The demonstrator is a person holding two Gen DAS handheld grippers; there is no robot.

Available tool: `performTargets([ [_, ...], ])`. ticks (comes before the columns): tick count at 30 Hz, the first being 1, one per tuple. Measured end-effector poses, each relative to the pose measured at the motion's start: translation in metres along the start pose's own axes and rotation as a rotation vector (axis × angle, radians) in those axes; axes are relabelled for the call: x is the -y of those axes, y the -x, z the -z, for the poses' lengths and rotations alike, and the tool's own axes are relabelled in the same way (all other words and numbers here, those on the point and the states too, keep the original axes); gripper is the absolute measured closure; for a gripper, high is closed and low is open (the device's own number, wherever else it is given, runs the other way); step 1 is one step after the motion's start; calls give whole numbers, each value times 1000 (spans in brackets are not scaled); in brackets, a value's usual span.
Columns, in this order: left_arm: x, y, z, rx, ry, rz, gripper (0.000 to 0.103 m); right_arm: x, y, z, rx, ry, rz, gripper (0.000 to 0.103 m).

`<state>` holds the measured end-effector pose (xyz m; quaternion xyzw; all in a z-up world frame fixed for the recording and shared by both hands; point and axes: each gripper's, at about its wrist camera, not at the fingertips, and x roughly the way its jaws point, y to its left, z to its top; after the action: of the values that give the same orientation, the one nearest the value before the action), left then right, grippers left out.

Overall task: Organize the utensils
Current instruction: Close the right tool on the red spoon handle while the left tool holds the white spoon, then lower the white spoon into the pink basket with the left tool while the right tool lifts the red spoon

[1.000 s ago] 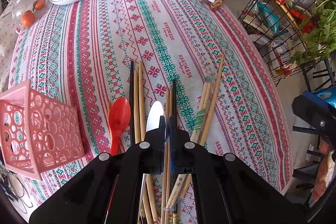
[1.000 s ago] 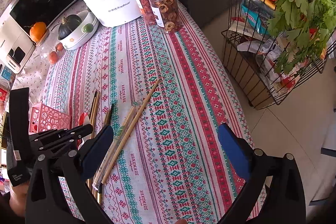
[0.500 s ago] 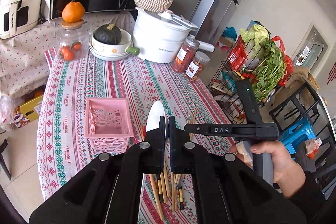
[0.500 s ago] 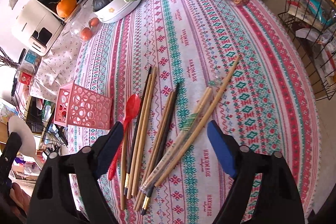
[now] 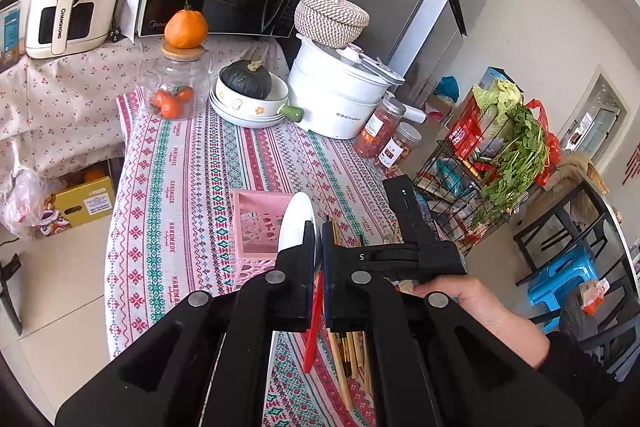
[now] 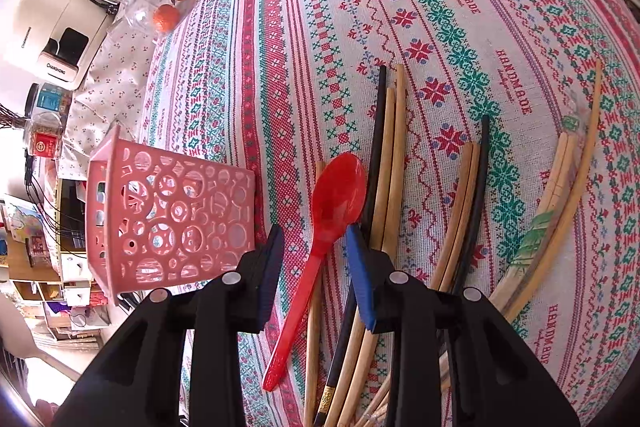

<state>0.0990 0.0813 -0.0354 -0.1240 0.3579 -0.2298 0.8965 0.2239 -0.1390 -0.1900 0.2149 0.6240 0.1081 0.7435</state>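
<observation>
While my left claw (image 5: 319, 247) holds the white spoon (image 5: 296, 223) above the pink basket (image 5: 260, 223), my right claw (image 6: 314, 259) (jaws just narrowing) straddles the red spoon (image 6: 332, 211), not yet pinching.

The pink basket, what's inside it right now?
Through the holes of the pink basket only its own walls and the room behind show; no utensil is visible inside. In the left wrist view the white spoon in the left tongs covers part of its opening.
</observation>
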Motion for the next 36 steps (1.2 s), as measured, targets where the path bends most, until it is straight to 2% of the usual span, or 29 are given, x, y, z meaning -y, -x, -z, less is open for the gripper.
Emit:
performTargets([
  [6,-10,8,0,27,26,-6,100,-21,-4,-6,80,74,164,70],
  [12,-13,13,-1,49,36,-12,100,-28,-14,-17,124,122,226,70],
  [14,-13,14,-1,56,37,-14,100,-27,-15,-20,133,128,235,73],
  [17,-13,16,-2,76,38,-14,100,-23,-12,-22,140,115,206,74],
  [21,-10,23,-7,129,41,-2,100,-13,21,-15,199,116,171,75],
  [24,-4,30,-17,220,32,11,100,-11,49,-12,260,127,129,75],
  [27,6,30,-30,300,18,77,100,-9,77,-7,328,147,108,75],
  [30,15,19,-39,381,-25,145,100,-5,100,-1,385,180,118,75],
  [33,18,-1,-43,420,-49,138,100,2,116,-1,412,185,106,75],
  [36,10,-24,-41,424,-24,129,100,9,130,1,445,172,92,76],
])
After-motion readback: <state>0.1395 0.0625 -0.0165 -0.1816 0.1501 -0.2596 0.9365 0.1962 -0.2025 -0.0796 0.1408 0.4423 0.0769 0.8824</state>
